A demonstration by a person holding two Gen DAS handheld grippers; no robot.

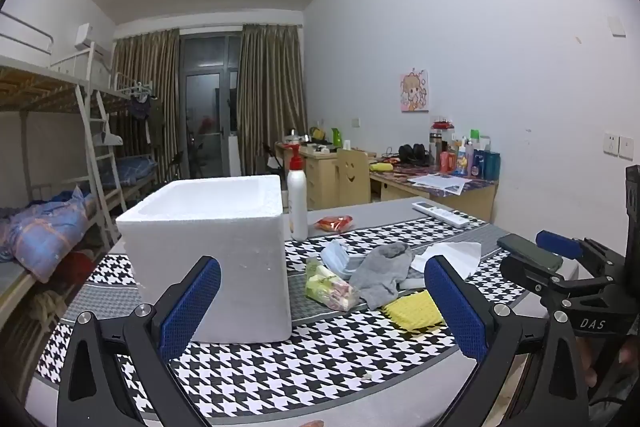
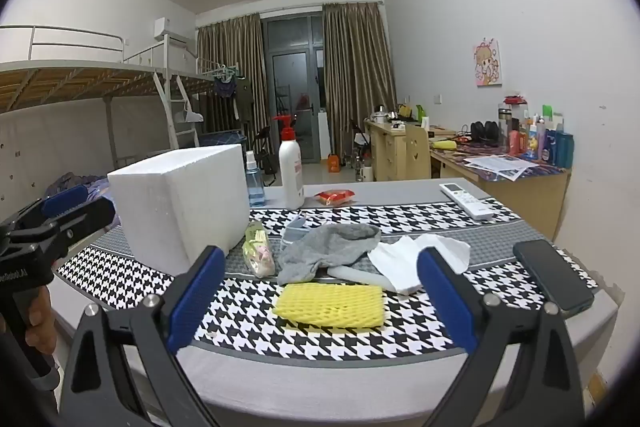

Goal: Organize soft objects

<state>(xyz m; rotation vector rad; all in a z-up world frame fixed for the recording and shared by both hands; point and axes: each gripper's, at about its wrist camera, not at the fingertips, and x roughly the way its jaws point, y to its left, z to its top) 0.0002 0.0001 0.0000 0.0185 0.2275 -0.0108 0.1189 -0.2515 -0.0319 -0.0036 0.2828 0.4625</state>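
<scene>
Soft objects (grey sock (image 2: 328, 251), yellow foam net (image 2: 330, 305)) lie loose beside foam box (image 2: 180, 203) on table (image 2: 360, 375); left claw (image 1: 322, 301), right claw (image 2: 320, 295) both released, empty, poised for pickup.

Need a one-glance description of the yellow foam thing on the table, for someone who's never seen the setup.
Find the white foam box on the houndstooth-covered table. To its right lies a pile of soft items, and at the pile's near edge, just in front of the grey sock, is the yellow foam net sleeve. It is the only bright yellow, mesh-textured flat piece there.
</scene>
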